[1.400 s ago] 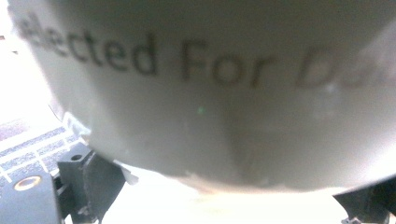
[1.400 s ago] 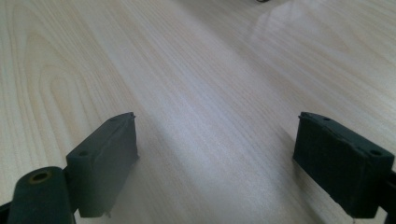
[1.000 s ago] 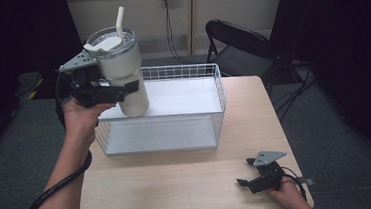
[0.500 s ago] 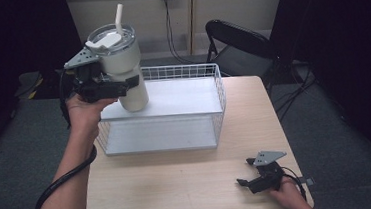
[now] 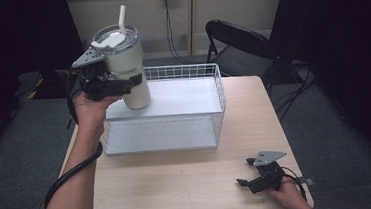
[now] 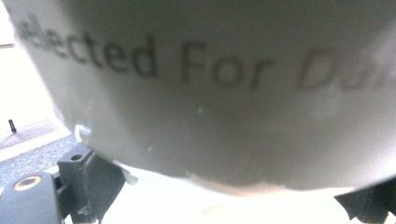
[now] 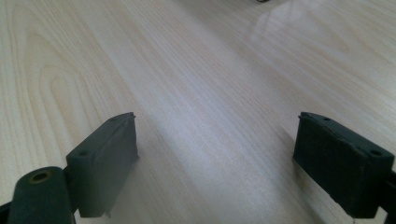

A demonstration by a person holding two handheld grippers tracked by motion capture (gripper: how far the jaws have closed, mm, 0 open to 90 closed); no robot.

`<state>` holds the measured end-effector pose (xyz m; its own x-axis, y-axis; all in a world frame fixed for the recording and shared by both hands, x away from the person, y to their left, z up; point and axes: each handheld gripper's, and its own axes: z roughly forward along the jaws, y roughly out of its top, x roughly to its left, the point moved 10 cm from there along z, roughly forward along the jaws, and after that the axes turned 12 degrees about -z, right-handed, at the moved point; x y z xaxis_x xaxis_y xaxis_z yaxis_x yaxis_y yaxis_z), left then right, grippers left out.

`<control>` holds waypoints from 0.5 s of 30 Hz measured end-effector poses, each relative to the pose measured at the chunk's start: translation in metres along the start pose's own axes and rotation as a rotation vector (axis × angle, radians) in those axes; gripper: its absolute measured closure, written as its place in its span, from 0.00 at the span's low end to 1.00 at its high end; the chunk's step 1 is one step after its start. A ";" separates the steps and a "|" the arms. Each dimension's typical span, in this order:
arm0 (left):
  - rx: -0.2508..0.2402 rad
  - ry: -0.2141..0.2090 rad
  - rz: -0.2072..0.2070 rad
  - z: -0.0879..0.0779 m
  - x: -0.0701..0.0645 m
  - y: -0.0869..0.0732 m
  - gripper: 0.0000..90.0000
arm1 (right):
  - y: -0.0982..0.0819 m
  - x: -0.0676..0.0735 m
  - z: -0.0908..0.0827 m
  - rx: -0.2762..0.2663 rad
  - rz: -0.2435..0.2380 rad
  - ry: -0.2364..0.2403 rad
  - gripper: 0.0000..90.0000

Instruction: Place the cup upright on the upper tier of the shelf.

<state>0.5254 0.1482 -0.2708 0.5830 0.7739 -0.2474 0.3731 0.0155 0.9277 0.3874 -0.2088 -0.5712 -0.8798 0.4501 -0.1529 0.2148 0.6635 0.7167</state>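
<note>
1. Since a second ago I see the tumbler point(image 5: 122, 64) carried higher and further left; it now hangs clear above the basket's point(image 5: 214, 107) left rear corner. I judge it is being taken out.
2. Left gripper point(image 5: 121, 84): jaws clamped on the tumbler's side, tumbler roughly upright, straw up. Forearm reaches up from the tabletop's point(image 5: 180, 190) left edge.
3. Right gripper point(image 5: 247, 182): jaws wide apart, empty, resting low on the near right tabletop.

Tumbler point(image 6: 224, 93) lettering blurred, cut off
</note>
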 end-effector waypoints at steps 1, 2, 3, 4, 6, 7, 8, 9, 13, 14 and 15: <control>0.008 0.006 0.004 0.001 0.001 -0.002 0.11 | 0.000 0.000 0.000 0.000 0.000 0.000 0.14; 0.008 0.006 0.004 0.001 0.001 -0.002 0.11 | 0.000 0.000 0.000 0.000 0.000 0.000 0.14; 0.010 0.010 0.006 0.002 0.002 -0.003 0.11 | 0.000 0.000 0.000 0.000 0.000 0.000 0.14; 0.011 0.014 0.007 0.003 0.003 -0.004 0.11 | 0.000 0.000 0.000 0.000 0.000 0.000 0.14; 0.012 0.016 0.001 0.004 0.005 -0.006 0.11 | 0.000 0.000 0.000 0.000 0.000 0.000 0.14; 0.011 0.018 -0.002 0.004 0.006 -0.007 0.11 | 0.000 0.000 0.000 0.000 0.000 0.000 0.14; 0.011 0.017 -0.008 0.005 0.006 -0.008 0.11 | 0.000 0.000 0.000 0.000 0.000 0.000 0.14; 0.011 0.016 -0.008 0.005 0.007 -0.009 0.11 | 0.000 0.000 0.000 0.000 0.001 0.000 0.14; 0.022 0.024 -0.004 0.007 0.010 -0.012 0.11 | 0.000 0.000 0.000 0.000 0.000 0.000 0.14; 0.022 0.025 -0.006 0.008 0.010 -0.012 0.11 | 0.000 0.000 0.000 0.000 0.000 0.000 0.14; 0.024 0.030 -0.006 0.008 0.011 -0.013 0.11 | 0.000 0.000 0.000 0.000 0.001 0.000 0.14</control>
<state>0.5328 0.1516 -0.2878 0.5592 0.7922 -0.2444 0.3943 0.0052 0.9190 0.3873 -0.2088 -0.5712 -0.8798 0.4504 -0.1523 0.2155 0.6633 0.7166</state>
